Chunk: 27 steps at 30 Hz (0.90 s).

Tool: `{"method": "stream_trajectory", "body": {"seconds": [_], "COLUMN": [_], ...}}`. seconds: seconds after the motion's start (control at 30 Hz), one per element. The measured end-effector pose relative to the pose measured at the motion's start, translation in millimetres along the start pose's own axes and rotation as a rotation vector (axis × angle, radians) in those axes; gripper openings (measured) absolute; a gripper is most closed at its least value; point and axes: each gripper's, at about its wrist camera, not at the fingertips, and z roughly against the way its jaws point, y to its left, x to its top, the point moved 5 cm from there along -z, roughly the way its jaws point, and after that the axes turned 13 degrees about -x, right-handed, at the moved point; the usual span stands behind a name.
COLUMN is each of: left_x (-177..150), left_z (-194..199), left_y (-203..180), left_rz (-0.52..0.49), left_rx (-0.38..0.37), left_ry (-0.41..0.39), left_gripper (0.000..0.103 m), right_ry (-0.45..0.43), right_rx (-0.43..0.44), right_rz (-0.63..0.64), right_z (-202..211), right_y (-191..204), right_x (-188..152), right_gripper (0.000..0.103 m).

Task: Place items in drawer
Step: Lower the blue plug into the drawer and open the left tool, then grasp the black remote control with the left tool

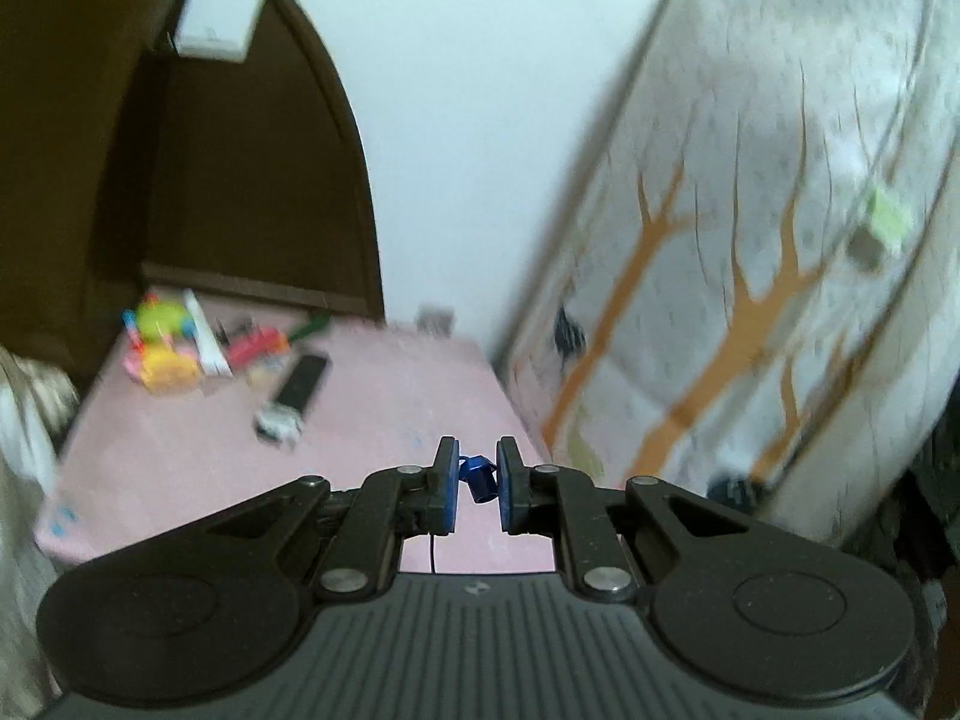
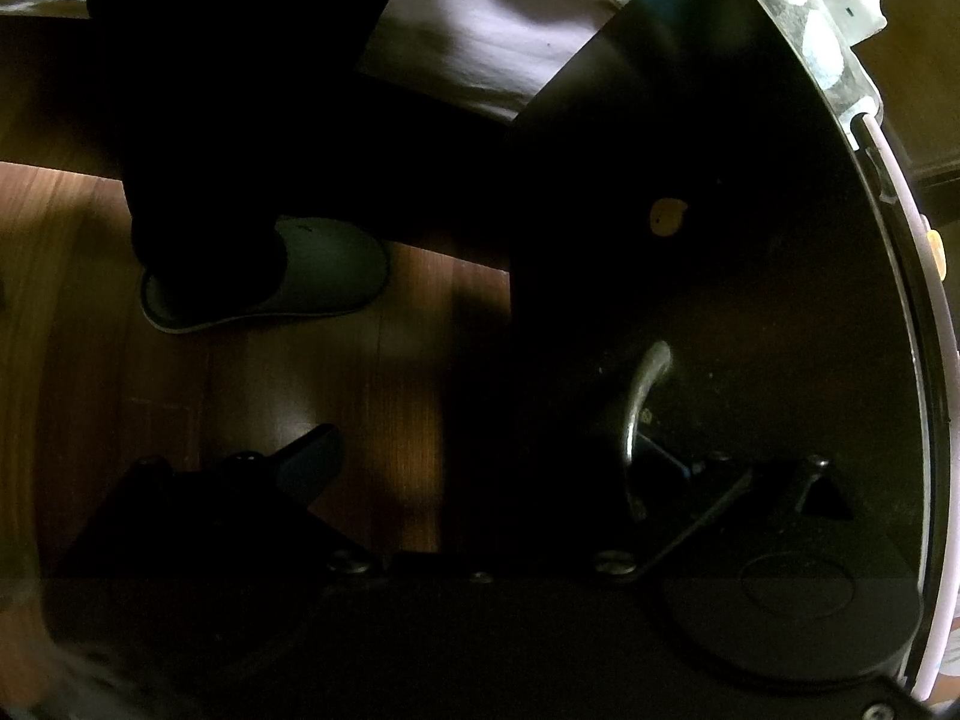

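The left gripper [image 1: 477, 477] hung above the near edge of a pink-covered counter [image 1: 372, 420], its jaws closed in on a small blue metallic cylinder [image 1: 479, 479] pinched between the blue pads [image 1: 445, 483], a thin dark cord dangling below. Farther back on the counter lay a black remote control [image 1: 303, 381], with a small white-and-grey object [image 1: 277, 423] just in front of it and a blurred heap of bright yellow, green and red plastic toys [image 1: 174, 342] near the far left corner. A mattress wrapped in white fabric printed with orange branches [image 1: 750, 240] leaned against the white wall to the right, and a dark brown wooden headboard [image 1: 240, 150] rose behind the counter. On the other side, the right gripper [image 2: 480, 468] sat low over a brown wooden floor [image 2: 360, 396], its jaws spread wide, one finger [image 2: 312, 462] out over the floor and the other close by the curved silver metal handle [image 2: 645, 402] of a black glossy drawer front [image 2: 720, 240]; contact with the handle could not be made out in the gloom. A grey slipper [image 2: 288, 276] rested on the floor beyond.
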Motion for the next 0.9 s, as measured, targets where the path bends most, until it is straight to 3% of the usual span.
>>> {"method": "stream_trajectory", "body": {"seconds": [0.2,0.4,0.43,0.47,0.53,0.9], "left_x": [-53,-114,-123,-129,-134,-128], "left_z": [-38,-75,-80,-83,-82,-83], "left_y": [1,19,23,26,28,29], "left_rz": [-0.036,-0.154,-0.172,-0.192,-0.198,-0.22], "left_rx": [0.023,0.182,0.215,0.242,0.264,0.343], "left_ry": [0.16,0.38,0.416,0.437,0.438,0.442], "left_gripper": [0.012,0.015,0.029,0.051,0.063,0.063], "right_ry": [-0.005,-0.007,-0.007,-0.007,-0.007,-0.005], "right_rx": [0.001,0.001,0.001,0.001,0.001,-0.001], "right_rz": [0.002,0.003,0.002,0.003,0.003,0.0], "right_z": [0,0,0,0,0,1], "right_y": [0,0,-1,-1,0,0], "right_x": [0,-1,-1,-1,0,-1], "right_gripper": [0.102,0.102,0.102,0.102,0.102,0.103]}}
